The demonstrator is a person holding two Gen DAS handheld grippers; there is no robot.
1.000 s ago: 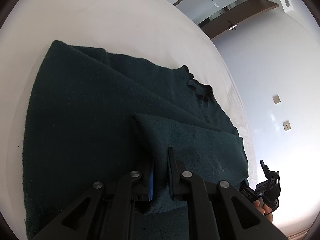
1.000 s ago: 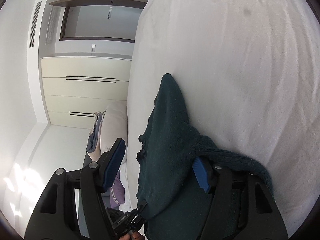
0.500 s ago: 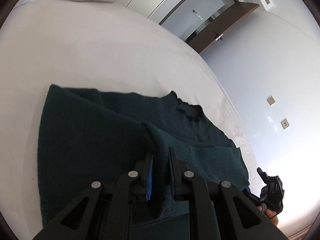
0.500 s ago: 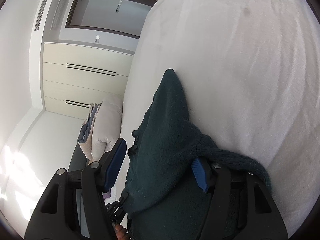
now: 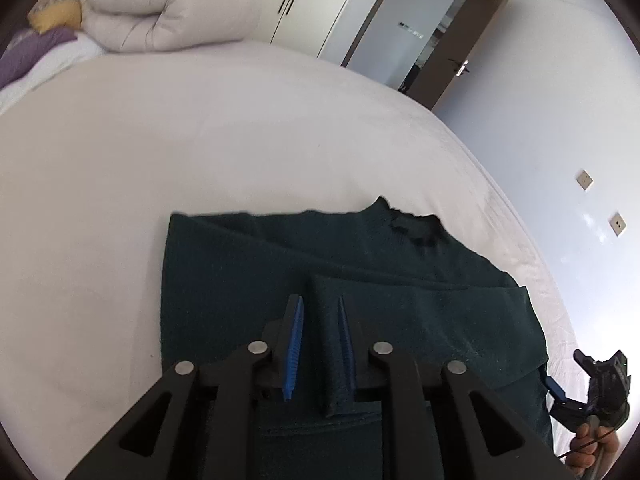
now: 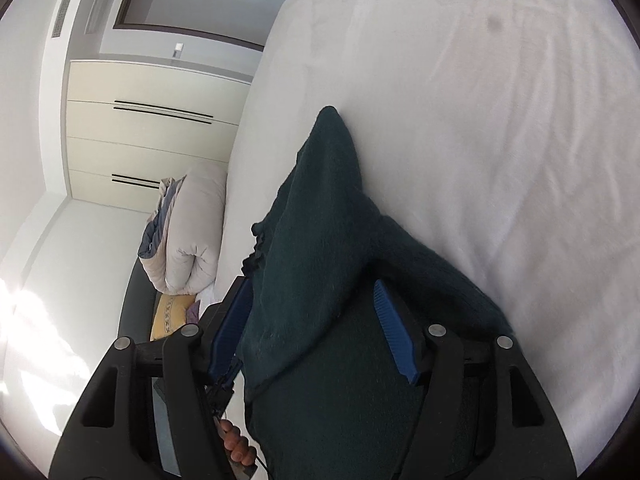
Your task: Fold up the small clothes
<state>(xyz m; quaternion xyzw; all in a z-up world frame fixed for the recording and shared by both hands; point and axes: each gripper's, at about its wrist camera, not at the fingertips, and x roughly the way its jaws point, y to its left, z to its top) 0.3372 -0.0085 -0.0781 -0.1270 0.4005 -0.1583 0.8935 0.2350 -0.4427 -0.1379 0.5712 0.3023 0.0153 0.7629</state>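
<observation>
Hovering over the sweater (image 5: 248,276), left tongs (image 5: 319,312) point forward, parted.

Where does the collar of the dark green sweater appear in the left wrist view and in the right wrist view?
Left wrist view: the collar is at the sweater's far edge, right of centre.
Right wrist view: the collar is on the sweater's left edge, left of centre, above the left blue pad.
Shared landmark: the rolled duvet.
</observation>
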